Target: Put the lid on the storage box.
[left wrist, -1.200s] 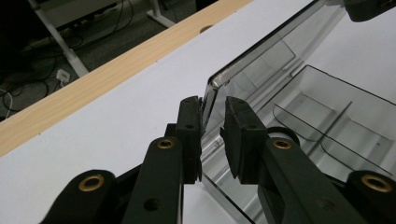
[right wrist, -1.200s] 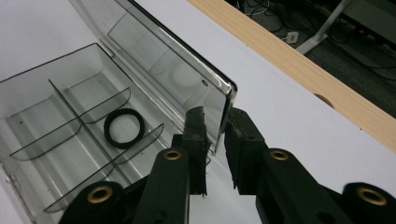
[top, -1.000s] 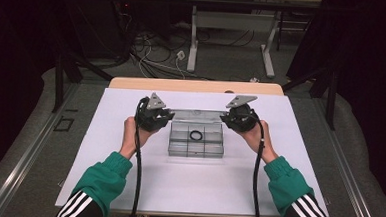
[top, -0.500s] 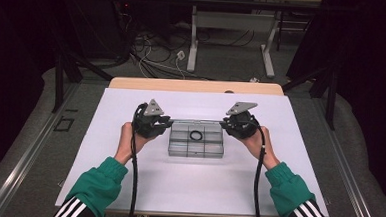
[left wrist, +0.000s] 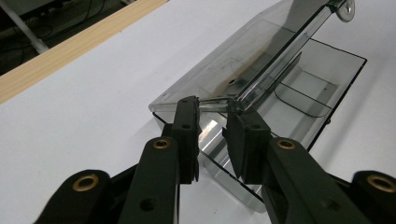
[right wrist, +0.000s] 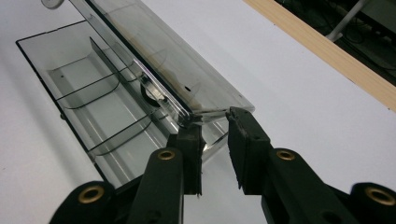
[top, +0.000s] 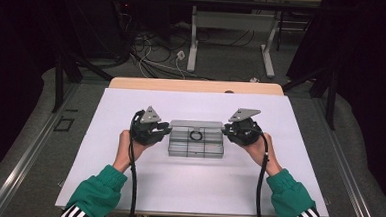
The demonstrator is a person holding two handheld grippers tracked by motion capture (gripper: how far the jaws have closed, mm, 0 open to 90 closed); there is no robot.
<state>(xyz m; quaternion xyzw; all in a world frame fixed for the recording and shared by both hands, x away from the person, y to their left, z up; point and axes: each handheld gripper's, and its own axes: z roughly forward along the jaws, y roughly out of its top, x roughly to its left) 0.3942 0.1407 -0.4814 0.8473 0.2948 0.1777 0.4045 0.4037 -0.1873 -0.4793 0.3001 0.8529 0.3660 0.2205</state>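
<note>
A clear compartment box [top: 196, 147] is seen mid-desk [top: 192, 186], lid [left wrist: 243, 60] raised (black ring [top: 196, 135] inside). Left hand-held gripper [left wrist: 212, 128] and right hand-held gripper [right wrist: 214, 135], jaws parted, straddle the lid's end corners.

The high view looks forward and down on the white table [top: 192, 173] from far. Both gripper views look closely at the same clear box [left wrist: 261, 88], from opposite ends.

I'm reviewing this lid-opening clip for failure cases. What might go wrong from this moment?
1. The clear plastic lid is half raised, with the left gripper and right gripper at its corners; jaws look slightly apart, so it may slip and drop shut.
2. Uneven lifting could drag the light clear compartment box and jostle the black ring.
</note>
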